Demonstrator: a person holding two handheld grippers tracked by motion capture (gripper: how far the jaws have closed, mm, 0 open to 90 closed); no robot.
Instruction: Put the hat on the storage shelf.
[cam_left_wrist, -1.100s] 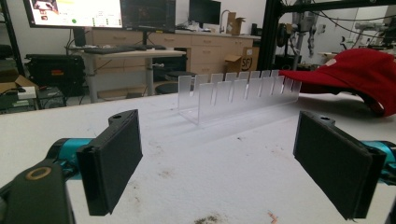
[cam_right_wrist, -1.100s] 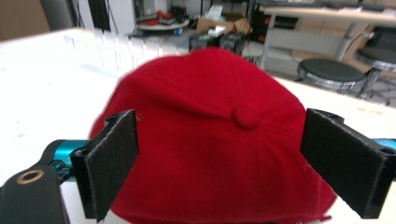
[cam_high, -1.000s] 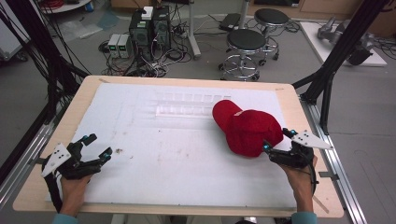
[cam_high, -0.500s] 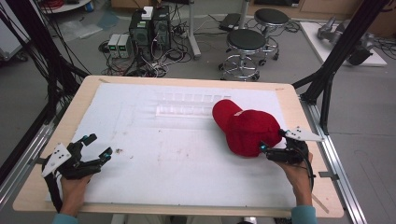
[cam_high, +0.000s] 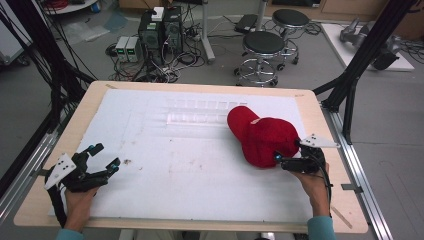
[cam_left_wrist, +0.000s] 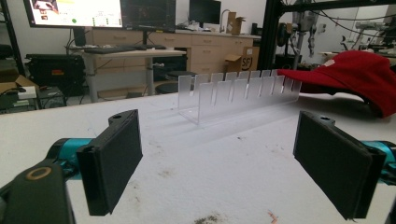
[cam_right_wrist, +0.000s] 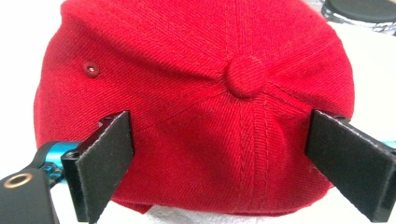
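Right gripper (cam_high: 286, 161) has neared one red cap (cam_high: 262, 140), jaws apart.

red cap (cam_high: 262, 140) | crown up, top button showing | right side of white mat; brim seemingly toward far-left

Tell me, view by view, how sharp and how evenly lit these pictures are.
High view: even overhead light, soft shadows beside the red cap, slightly soft overall. Left gripper view: the clear slotted rack is fairly crisp, the near jaws blurred. Right gripper view: the cap's weave is sharp, the white table cover is blown out.
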